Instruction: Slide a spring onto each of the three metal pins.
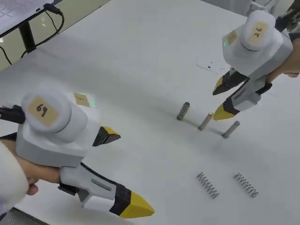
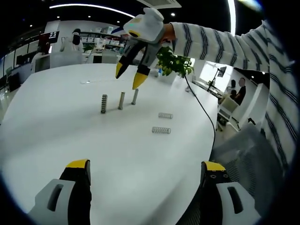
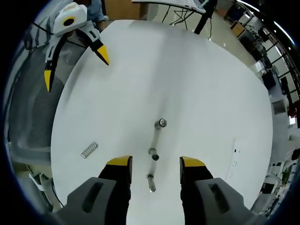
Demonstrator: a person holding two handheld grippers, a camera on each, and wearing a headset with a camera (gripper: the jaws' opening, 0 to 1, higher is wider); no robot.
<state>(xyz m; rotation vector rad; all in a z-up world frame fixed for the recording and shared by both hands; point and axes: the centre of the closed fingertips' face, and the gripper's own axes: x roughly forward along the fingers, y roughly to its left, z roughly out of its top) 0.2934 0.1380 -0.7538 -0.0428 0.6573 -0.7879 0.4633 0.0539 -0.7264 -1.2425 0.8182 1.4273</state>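
Three metal pins stand in a row on the white table. The left pin carries a spring. The middle pin and the right pin are bare. Two loose springs lie in front of them. My right gripper hovers open just above the bare pins, holding nothing. At the near left, well away from the pins, my left gripper is open and holds nothing.
A black stand and cables are at the table's far left edge. A small printed label lies behind the pins. A potted plant and a cable sit beyond the table's rounded edge.
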